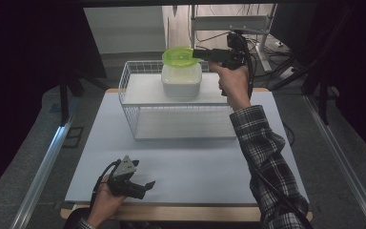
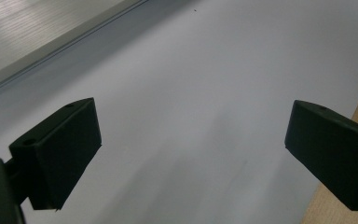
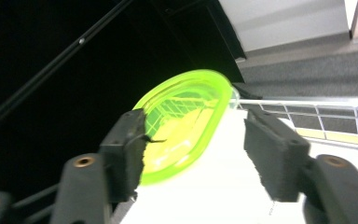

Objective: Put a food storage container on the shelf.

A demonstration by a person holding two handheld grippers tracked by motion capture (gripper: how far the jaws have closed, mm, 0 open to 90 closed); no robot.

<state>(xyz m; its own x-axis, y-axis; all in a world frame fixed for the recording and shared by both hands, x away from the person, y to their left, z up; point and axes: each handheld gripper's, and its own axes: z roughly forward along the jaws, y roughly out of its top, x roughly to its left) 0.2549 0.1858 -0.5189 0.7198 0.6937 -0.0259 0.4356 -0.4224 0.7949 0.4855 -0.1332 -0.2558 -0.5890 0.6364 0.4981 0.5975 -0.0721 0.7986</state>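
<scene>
Left tongs (image 1: 145, 185) held wide at tabletop (image 1: 195, 167) near edge | right tongs (image 1: 198, 54) parted around green lid (image 1: 178, 56) | lid set on white container (image 1: 181, 80), wire basket (image 1: 128, 102), far edge

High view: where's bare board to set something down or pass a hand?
Free: the white board between the wire basket front and the near edge, right of the left gripper; also narrow strips beside the basket. Crowded: the basket top, with the white container, green lid and right gripper.
</scene>
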